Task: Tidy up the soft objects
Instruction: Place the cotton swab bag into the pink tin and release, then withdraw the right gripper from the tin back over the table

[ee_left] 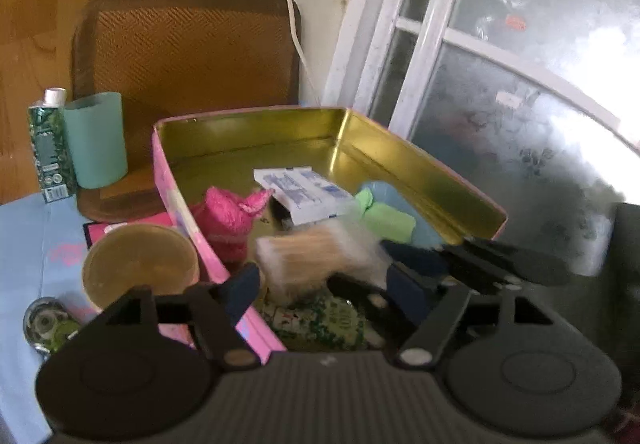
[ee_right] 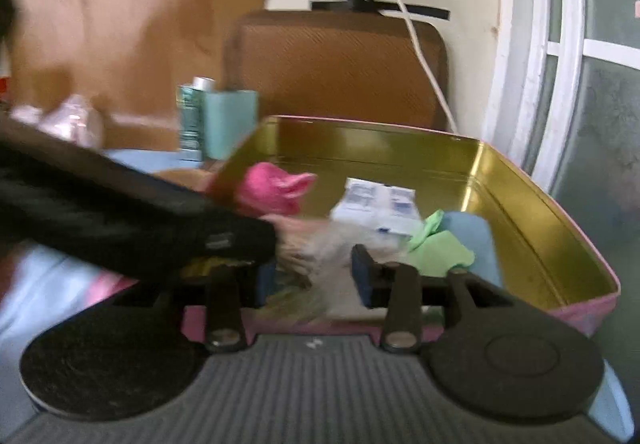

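**Both tongs over the open tin, a blurred pale bundle between them**

The left tongs (ee_left: 320,284) stand spread wide over the near edge of the gold-lined tin (ee_left: 440,179), with a blurred beige-and-white soft bundle (ee_left: 316,260) between the fingers; whether they grip it I cannot tell. The right tongs (ee_right: 316,272) are also parted, the same smeared bundle (ee_right: 320,244) in the gap, contact unclear. Inside the tin lie a pink knitted piece (ee_left: 230,215), a white-and-blue packet (ee_left: 304,191), a green cloth (ee_left: 384,215) and a light blue item (ee_right: 472,240) beneath it. On the worktop (ee_left: 24,244) left of the tin stand a paper cup (ee_left: 140,264), a teal cup (ee_left: 96,139) and a green carton (ee_left: 50,147).
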Motion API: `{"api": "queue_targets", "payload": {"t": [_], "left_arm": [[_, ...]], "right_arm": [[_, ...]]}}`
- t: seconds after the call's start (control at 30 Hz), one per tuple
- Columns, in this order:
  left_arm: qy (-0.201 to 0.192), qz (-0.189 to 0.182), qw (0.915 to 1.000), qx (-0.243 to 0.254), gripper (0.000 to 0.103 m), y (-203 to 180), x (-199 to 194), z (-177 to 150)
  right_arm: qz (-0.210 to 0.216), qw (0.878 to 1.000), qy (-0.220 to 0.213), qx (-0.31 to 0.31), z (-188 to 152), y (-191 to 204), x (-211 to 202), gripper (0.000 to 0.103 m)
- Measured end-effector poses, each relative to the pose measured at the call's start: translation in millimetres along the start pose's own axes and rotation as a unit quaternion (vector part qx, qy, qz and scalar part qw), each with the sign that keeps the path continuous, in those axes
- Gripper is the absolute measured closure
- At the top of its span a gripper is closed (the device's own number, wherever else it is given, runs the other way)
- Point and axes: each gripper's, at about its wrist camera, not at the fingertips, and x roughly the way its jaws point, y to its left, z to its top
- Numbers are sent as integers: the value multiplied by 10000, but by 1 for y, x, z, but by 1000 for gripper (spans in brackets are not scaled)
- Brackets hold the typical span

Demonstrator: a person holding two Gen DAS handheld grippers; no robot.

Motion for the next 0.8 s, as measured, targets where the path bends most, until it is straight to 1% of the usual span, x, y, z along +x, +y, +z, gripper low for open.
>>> {"api": "queue_targets", "payload": {"t": [0.07, 0.13, 0.2, 0.27, 0.33, 0.37, 0.4, 0.43, 0.47, 0.5, 0.53, 0.57, 0.6, 0.63, 0.7, 0.8], "left_arm": [[-154, -39, 9999, 33, 30, 2, -17, -3], [-327, -56, 9994, 19, 30, 8, -40, -8], [-482, -95, 9988, -78, 30, 20, -66, -17], [-599, -72, 9979, -243, 28, 36, -89, -30], [-720, 150, 9962, -475, 27, 59, -116, -46], [-773, 336, 9945, -620, 27, 73, -131, -57], [-802, 515, 9926, -749, 27, 86, -143, -64], [-826, 740, 9896, -912, 26, 100, -155, -74], [-847, 961, 9855, -1114, 26, 116, -167, -84], [-858, 1106, 9817, -1292, 26, 128, -176, -91], [-870, 1254, 9771, -1486, 26, 142, -184, -100], [-877, 1390, 9726, -1647, 26, 153, -192, -108], [-875, 1534, 9675, -1810, 26, 164, -199, -115], [-872, 1605, 9640, -1932, 26, 172, -204, -121], [-862, 1569, 9599, -2158, 26, 184, -210, -134], [-835, 1489, 9597, -2230, 26, 189, -210, -147]], "right_arm": [[-186, 9997, -107, 97, 0, -3, 7, 54], [-235, 9987, -209, 390, -1, -11, 9, 54], [-188, 9966, -366, 715, -3, -14, -1, 54], [-238, 9944, -588, 848, -8, -13, -15, 54], [-300, 9912, -901, 927, -12, -8, -37, 54], [-274, 9890, -1075, 976, -13, -5, -48, 54], [-154, 9870, -1235, 1014, -13, -1, -60, 54], [52, 9854, -1358, 1023, -13, 6, -71, 54], [267, 9846, -1411, 995, -11, 13, -73, 54], [560, 9839, -1424, 919, -9, 23, -78, 54], [954, 9828, -1375, 786, -7, 38, -79, 54], [1253, 9817, -1268, 663, -4, 51, -77, 55], [1557, 9806, -1087, 484, -2, 69, -71, 55], [1738, 9800, -921, 315, 0, 84, -64, 55], [1898, 9800, -596, -107, 3, 119, -41, 58], [1966, 9779, -248, -660, 16, 158, -7, 59]]}}
